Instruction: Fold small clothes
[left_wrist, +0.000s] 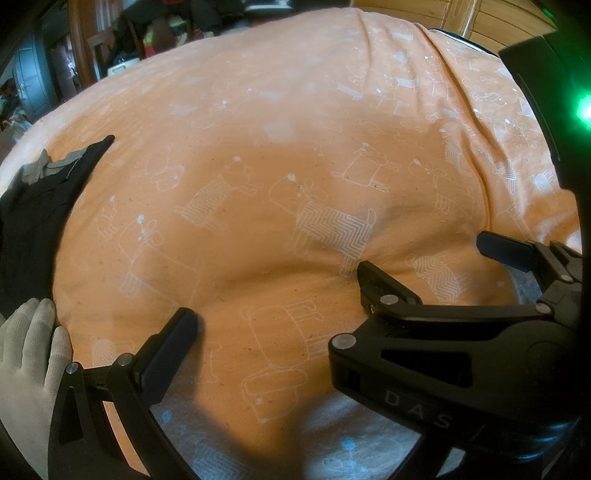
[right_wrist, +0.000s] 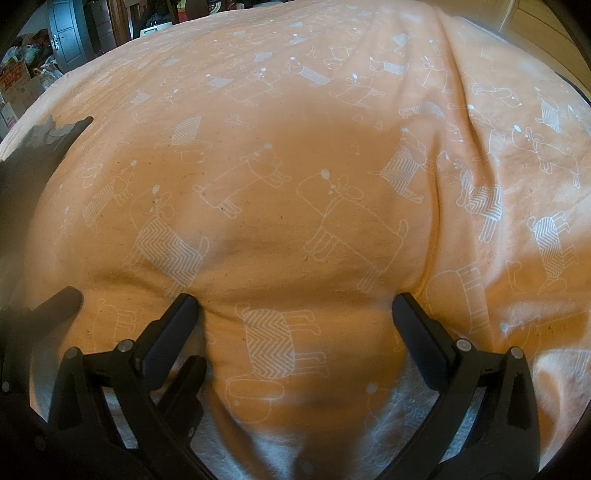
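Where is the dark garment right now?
The dark garment lies at the left edge of the orange blanket, just above a gloved hand; both grippers are away from it.

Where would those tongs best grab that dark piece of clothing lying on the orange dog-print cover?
Probably the pointed corner of the black garment with a grey band, where it tapers onto the orange dog-print bed cover. That tip lies thin and free at the cloth's far edge. Come from the right, across bare cover, with the open left tongs; a white-gloved hand sits at the near end.

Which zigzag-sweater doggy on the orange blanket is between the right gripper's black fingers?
The white-outlined dog between the right gripper's open fingers; other zigzag dogs lie beyond its fingertips.
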